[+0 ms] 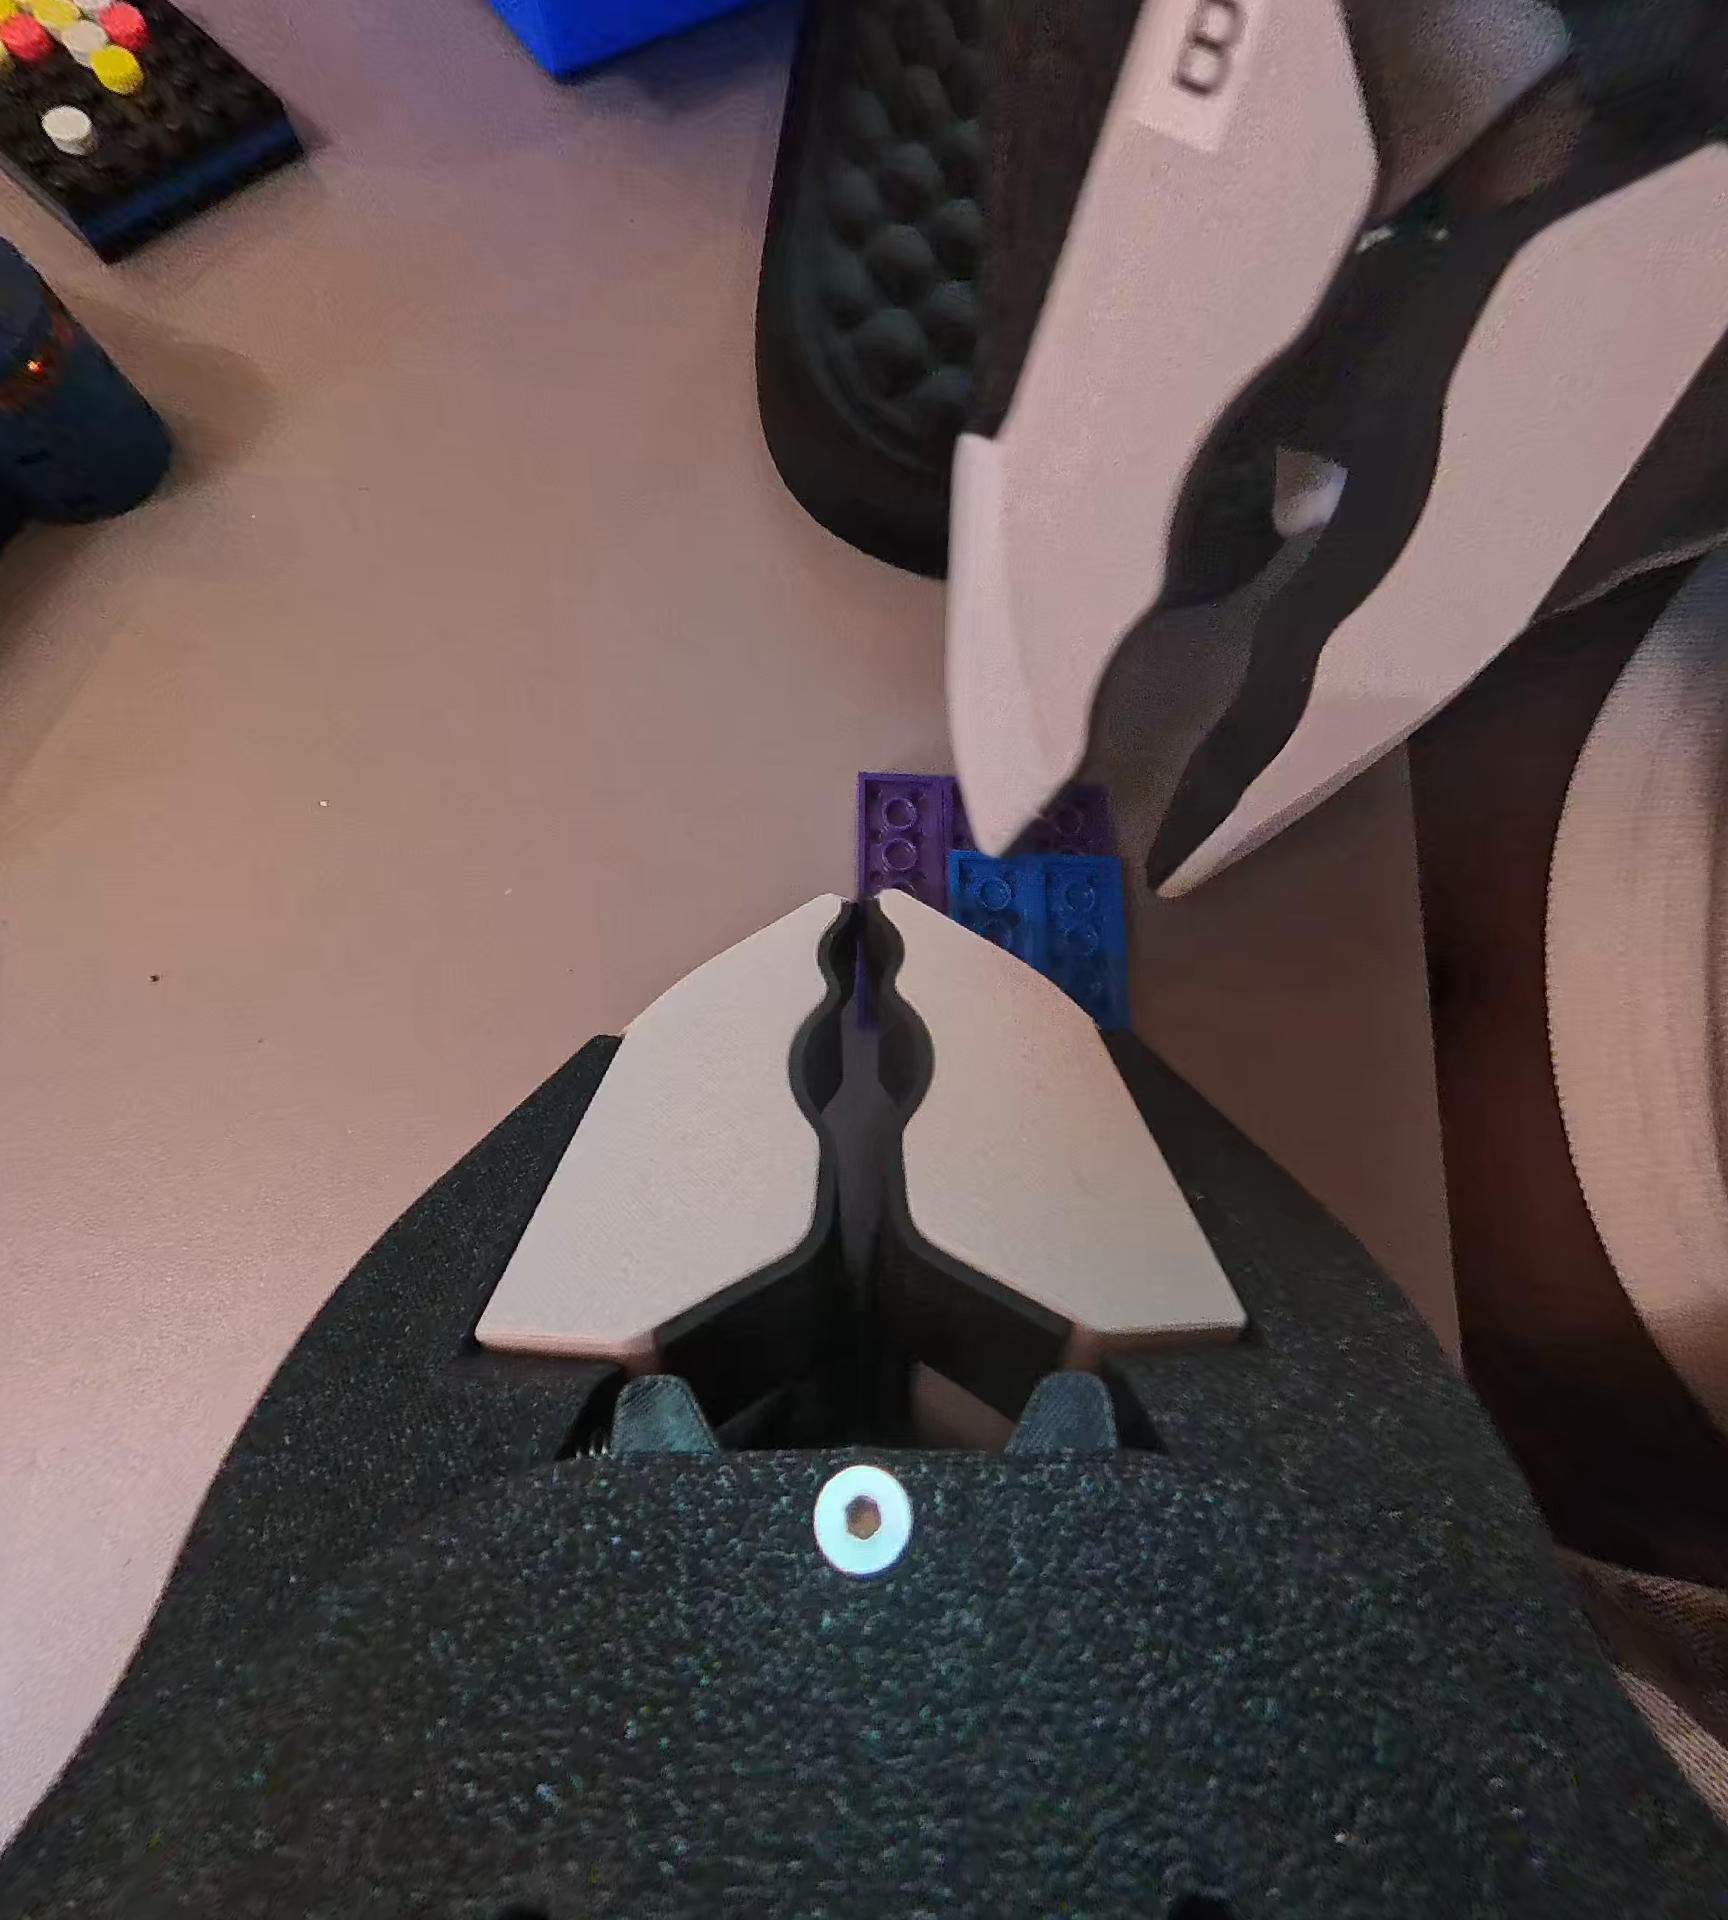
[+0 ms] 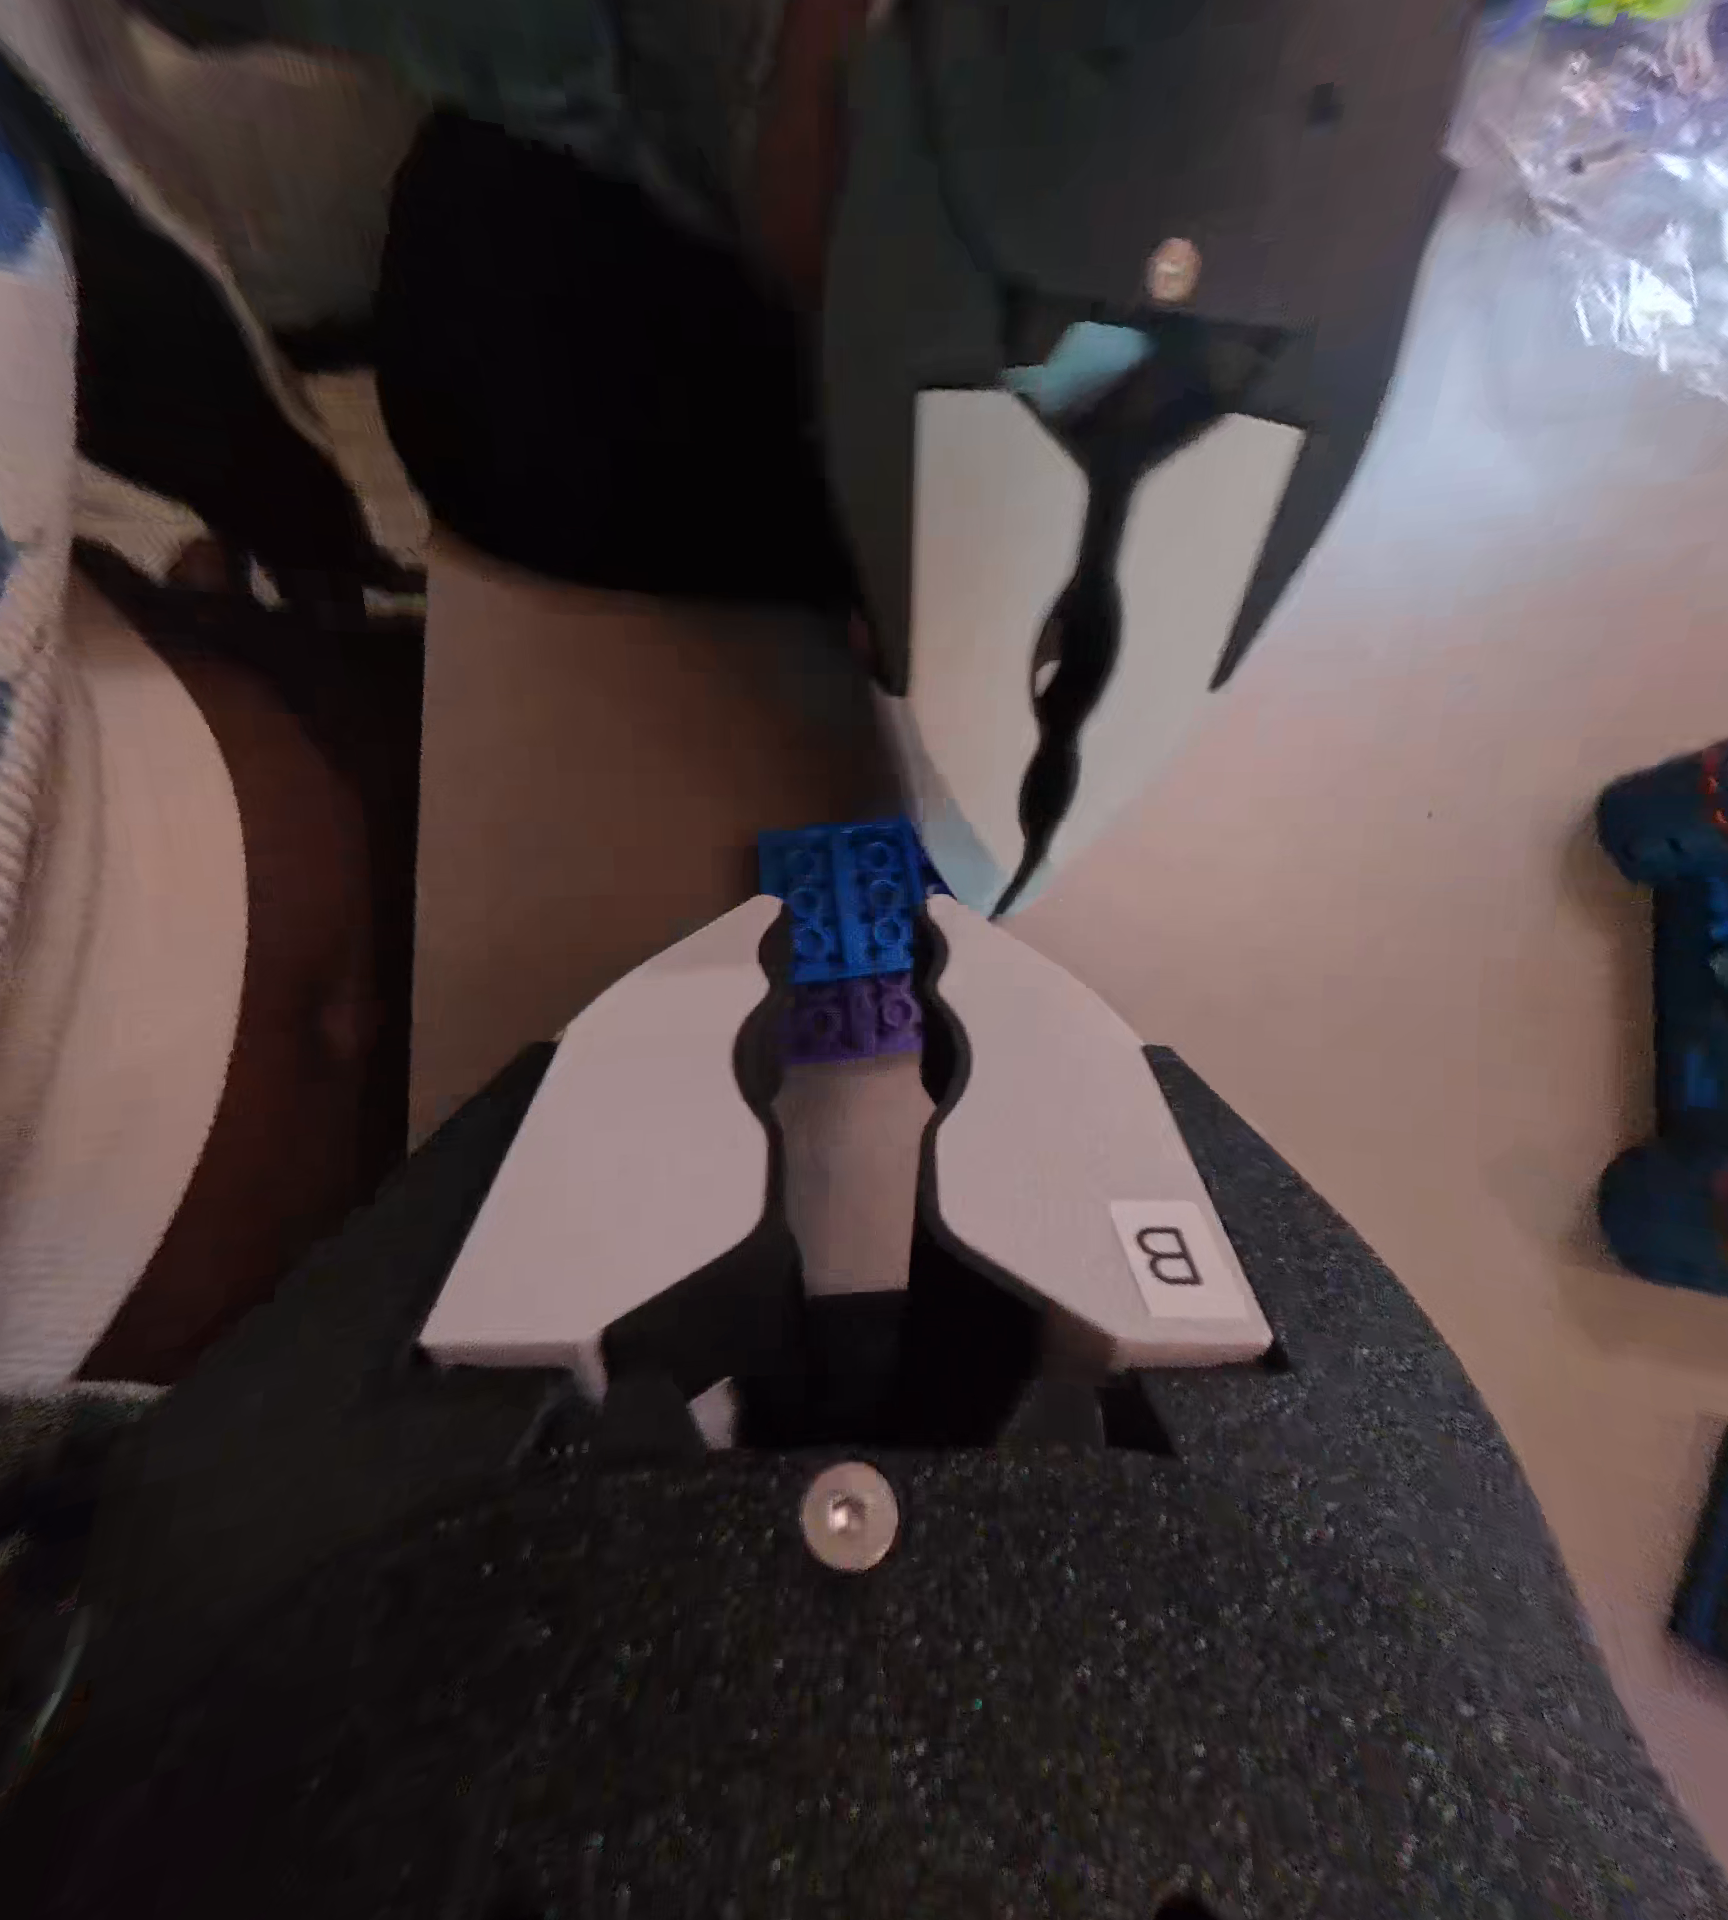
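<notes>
The fingers (image 1: 725, 1122) of the left gripper (image 1: 865, 909) are pressed almost together, their tips pinching the thin edge of a purple studded plate (image 1: 896, 836) that stands on edge just ahead of them; the right gripper (image 2: 852, 920) has its fingers (image 2: 1036, 1101) spread partway, straddling the same small assembly, with blue studded plates (image 2: 844, 904) between the tips and the purple piece (image 2: 844, 1029) just behind, though whether the pads actually bear on the sides cannot be told through the blur. The cluster of plastic plates is held just above a pale table (image 1: 424, 727), near its edge. Such pieces look light, rigid and smooth-sided, so a grip on the flat long edges, as the left tips have it, would likely hold better than one across the studs, and the joins between plates would probably part under a twist. Beyond the grippers lies a black dimpled pad (image 1: 891, 260); farther off to the left sit a dark game controller (image 1: 18, 395) with orange sticks and a black pegboard (image 1: 112, 114) dotted with red, yellow and white pegs, beside a blue box (image 1: 621, 26). A crinkled clear bag (image 2: 1670, 208) lies at the table's far side.
</notes>
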Available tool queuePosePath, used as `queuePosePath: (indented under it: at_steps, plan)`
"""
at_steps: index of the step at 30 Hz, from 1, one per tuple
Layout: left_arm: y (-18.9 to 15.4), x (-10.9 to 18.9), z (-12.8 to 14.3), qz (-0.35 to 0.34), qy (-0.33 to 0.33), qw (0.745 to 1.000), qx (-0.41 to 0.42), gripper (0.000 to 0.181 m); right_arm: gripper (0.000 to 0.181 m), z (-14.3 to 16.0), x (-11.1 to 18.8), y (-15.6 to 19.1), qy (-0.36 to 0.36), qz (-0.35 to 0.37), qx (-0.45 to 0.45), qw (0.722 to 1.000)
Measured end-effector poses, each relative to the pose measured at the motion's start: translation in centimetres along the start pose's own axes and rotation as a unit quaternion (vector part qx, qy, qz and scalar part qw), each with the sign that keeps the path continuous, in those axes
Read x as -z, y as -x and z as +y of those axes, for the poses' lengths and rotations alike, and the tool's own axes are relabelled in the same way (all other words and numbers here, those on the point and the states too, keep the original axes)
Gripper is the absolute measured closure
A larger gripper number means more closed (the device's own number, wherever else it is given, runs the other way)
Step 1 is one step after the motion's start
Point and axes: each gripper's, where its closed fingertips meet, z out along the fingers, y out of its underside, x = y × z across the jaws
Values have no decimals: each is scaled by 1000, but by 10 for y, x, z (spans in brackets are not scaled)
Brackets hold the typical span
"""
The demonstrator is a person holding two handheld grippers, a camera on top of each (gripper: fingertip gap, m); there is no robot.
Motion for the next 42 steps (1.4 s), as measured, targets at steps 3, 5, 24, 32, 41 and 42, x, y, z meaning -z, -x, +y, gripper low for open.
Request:
queuePosePath:
  at_steps: [3, 5, 24, 32, 41, 42]
  plan:
    - [0, 0, 0, 0, 1, 1000, 0, 180, 148, 7, -7, -2, 24, -24, -42, 999]
    - [0, 0, 0, -7, 1, 1000, -6, 180, 143, 13, -14, 1, 50, -35, -39, 997]
    - [5, -1, -1, -23, -4, 1000, -11, 180, 149, 12, -19, -5, 105, 40, 112, 987]
    - [19, 0, -2, -65, -7, 998, -1, 181, 181, 2, -20, -6, 88, 65, 161, 981]
    - [7, 1, -2, -22, -7, 1000, -1, 170, 120, 5, 2, -27, -20, -10, -38, 999]
    - [5, 3, -3, -12, -11, 1000, 0, 162, 111, 11, 2, -27, -13, -27, -46, 998]
